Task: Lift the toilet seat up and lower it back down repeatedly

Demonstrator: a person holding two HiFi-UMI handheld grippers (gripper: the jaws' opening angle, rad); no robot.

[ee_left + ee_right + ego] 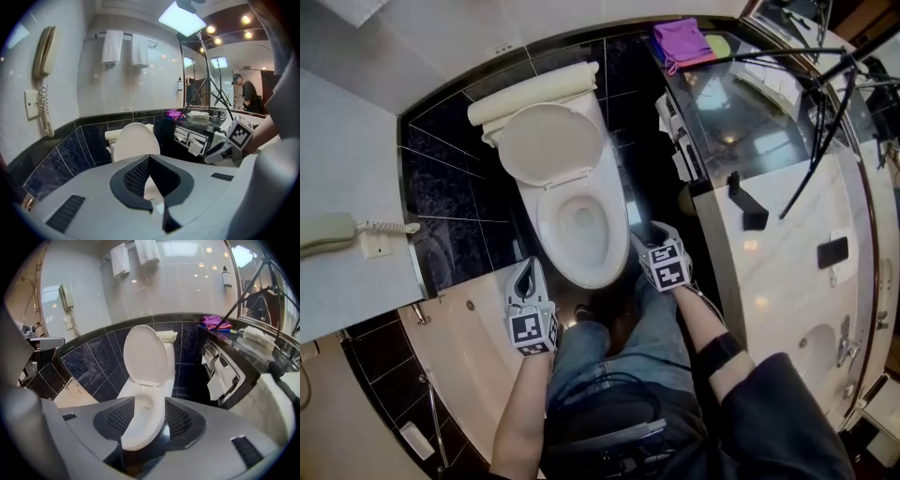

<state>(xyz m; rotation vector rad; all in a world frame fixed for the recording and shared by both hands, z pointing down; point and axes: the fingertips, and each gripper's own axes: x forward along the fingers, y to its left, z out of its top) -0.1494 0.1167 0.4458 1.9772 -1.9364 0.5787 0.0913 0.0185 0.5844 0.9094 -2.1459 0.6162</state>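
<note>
While the lid (548,142) of the toilet (581,225) stands raised against the wall, the toilet seat (546,220) appears to lie flat on the bowl, a broad white ring around the water.

The left tongs (528,270) hang just off the toilet's front left corner, clear of the rim. In the left gripper view the left tongs (149,158) are closed tip to tip with nothing between them, and they point toward the raised lid.

The right tongs (645,239) sit just beside the toilet's right edge, near the front of the bowl. In the right gripper view the right tongs (150,401) stand wide apart. The front of the seat and bowl shows in the gap between the two pads, but neither pad presses on it.

The person's knees (619,347) are directly in front of the toilet.

To the toilet's right runs a glossy dark tabletop (769,122), with a purple cloth (684,39) at the end level with the lid. Paper holders (225,376) are mounted on the side that faces the bowl. A wall telephone (328,234) hangs well to the toilet's left, and white towels (122,47) hang on a rail high above the toilet. A cream roll (534,94) lies right behind the lid.
</note>
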